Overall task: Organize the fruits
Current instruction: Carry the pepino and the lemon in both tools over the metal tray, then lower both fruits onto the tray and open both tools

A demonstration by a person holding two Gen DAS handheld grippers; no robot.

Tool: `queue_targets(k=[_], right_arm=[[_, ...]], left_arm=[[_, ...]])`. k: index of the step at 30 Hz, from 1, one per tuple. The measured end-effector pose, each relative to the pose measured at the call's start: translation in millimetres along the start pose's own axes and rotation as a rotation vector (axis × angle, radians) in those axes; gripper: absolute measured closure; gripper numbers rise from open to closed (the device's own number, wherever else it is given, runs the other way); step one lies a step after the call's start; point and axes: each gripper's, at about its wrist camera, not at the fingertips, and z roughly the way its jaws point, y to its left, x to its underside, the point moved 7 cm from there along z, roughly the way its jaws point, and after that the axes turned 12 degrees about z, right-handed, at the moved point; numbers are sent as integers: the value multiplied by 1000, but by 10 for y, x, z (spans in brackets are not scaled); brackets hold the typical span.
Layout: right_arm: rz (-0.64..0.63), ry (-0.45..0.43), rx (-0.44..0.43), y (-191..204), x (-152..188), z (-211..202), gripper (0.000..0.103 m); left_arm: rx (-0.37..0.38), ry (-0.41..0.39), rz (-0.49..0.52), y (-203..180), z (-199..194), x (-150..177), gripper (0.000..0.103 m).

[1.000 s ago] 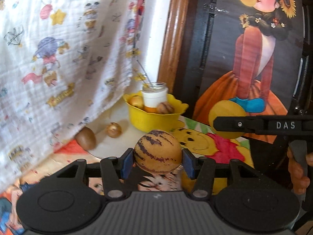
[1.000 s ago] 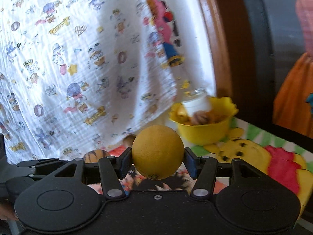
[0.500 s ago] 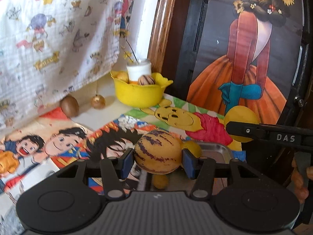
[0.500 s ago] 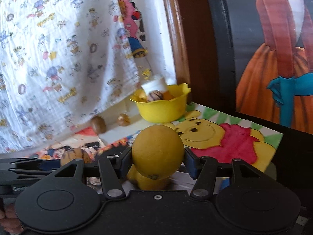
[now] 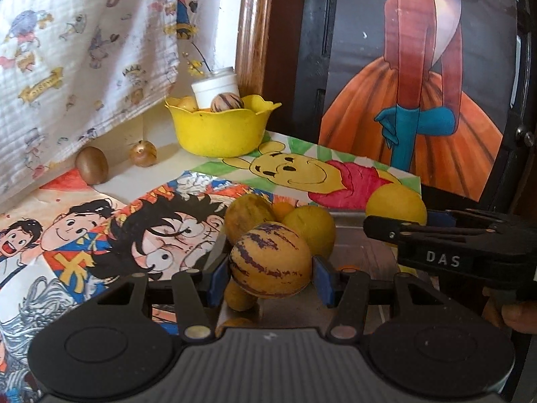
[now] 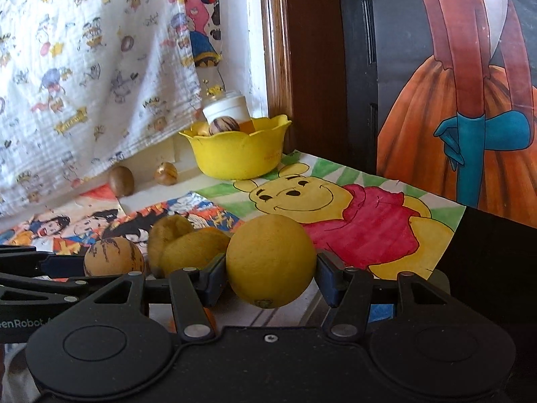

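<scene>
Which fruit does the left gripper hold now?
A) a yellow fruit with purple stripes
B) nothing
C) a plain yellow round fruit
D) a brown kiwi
A: in the left wrist view, the left gripper is closed on the striped fruit, with purple streaks on its yellow skin.

metal tray (image 5: 355, 231) mostly hidden by fruit, white jar (image 5: 214, 85) base hidden in yellow bowl (image 5: 221, 131)
</scene>
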Motion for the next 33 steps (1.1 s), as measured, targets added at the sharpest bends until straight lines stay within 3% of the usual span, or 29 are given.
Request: queue_targets(k=[16,33], right_arm=[[-42,25,-8,-19,87,149,45],[-71,58,-22,-14,70,179,45]], left_arm=[[-23,4,121,-193,113,51,46],[-22,3,161,-212,116,75,45]])
